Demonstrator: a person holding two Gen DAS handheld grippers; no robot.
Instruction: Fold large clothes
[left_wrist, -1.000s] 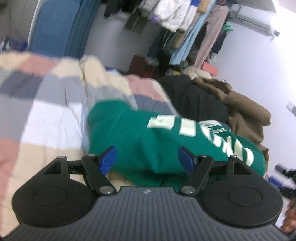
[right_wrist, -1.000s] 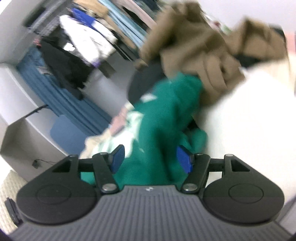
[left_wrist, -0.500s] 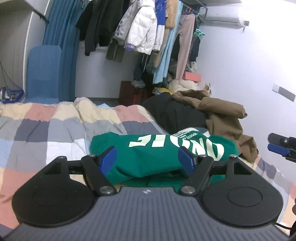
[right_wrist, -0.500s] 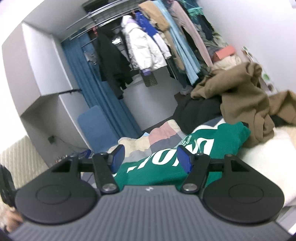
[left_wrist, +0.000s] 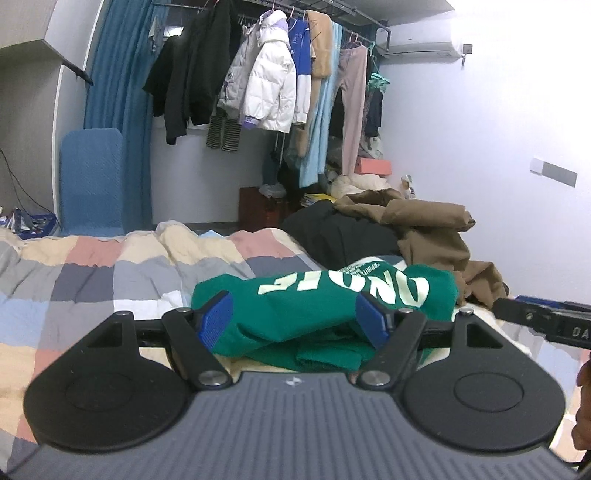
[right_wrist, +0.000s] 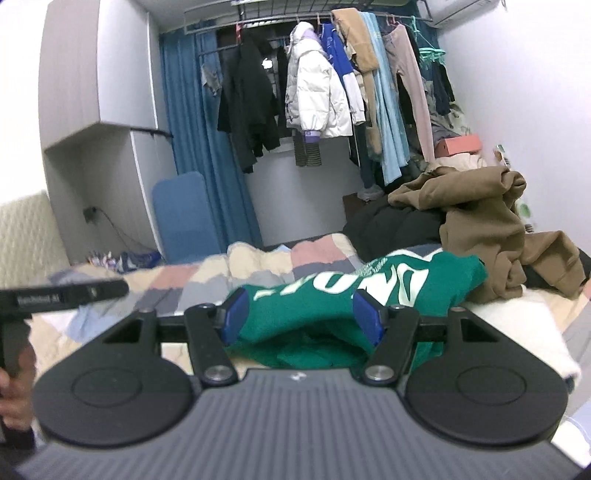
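Note:
A green sweatshirt (left_wrist: 325, 295) with pale lettering lies folded into a bundle on the checked quilt (left_wrist: 110, 273). My left gripper (left_wrist: 293, 314) hovers in front of it, open, blue pads apart, nothing pinched between them. In the right wrist view the same sweatshirt (right_wrist: 325, 306) lies beyond my right gripper (right_wrist: 300, 312), which is also open and holds nothing. The right gripper's black body (left_wrist: 543, 321) shows at the right edge of the left wrist view. The left gripper's body (right_wrist: 62, 291) and a hand show at the left edge of the right wrist view.
A brown garment (left_wrist: 428, 229) and a black one (left_wrist: 332, 229) are heaped on the bed behind the sweatshirt. A rail of hanging clothes (left_wrist: 273, 81), a blue curtain (left_wrist: 118, 110) and a blue chair (left_wrist: 92, 181) stand beyond the bed. A white wall is to the right.
Both grippers have drawn back and risen from the green sweatshirt and rolled level. The sweatshirt now lies still on the quilt, farther from the fingers, and more of the room shows.

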